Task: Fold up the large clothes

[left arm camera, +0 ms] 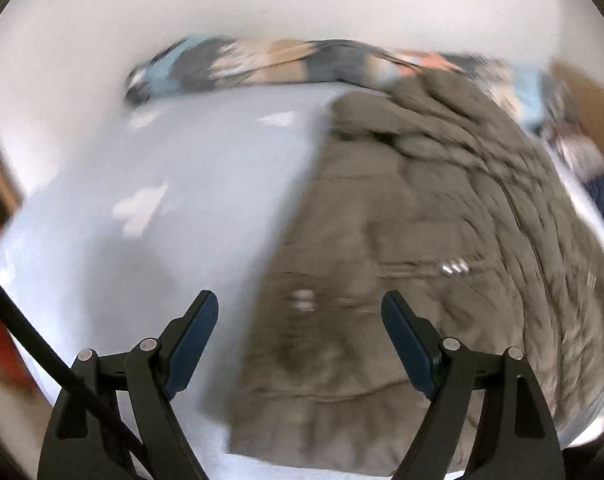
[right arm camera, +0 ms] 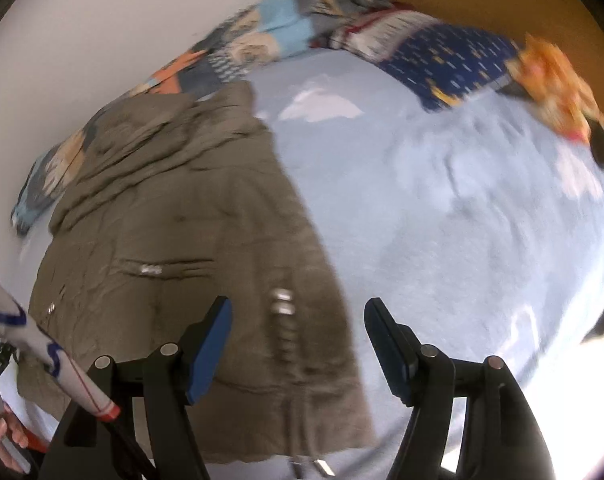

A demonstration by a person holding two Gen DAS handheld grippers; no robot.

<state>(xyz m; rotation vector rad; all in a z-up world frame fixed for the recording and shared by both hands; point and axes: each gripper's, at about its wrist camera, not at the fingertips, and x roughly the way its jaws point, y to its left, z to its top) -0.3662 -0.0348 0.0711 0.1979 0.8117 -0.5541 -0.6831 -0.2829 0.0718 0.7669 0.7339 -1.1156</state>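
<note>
Jacket [left arm camera: 402, 220] of a brownish-grey colour lay spread on the pale blue bedsheet [left arm camera: 150, 168], partly folded into a long strip, its collar end up against the patchwork blanket [left arm camera: 286, 62] by the wall. Both tongs hung above its lower end with nothing between their blue pads. The left gripper [left arm camera: 300, 310] stood wide open over the jacket's left edge and hem, and the right gripper [right arm camera: 298, 316] stood open too, over the right edge beside the zip [right arm camera: 284, 312], its jaws not quite as wide as the left pair's. The step in hand looked like the pause between folds, with each tong being lined up over a hem corner. The next move would probably call for pinching both corners through all the layers and carrying the hem up towards the collar, keeping the edges level so the strip stayed square. No brand, label or writing could be read; both views were smeared with blur, and only metal snaps showed.
</note>
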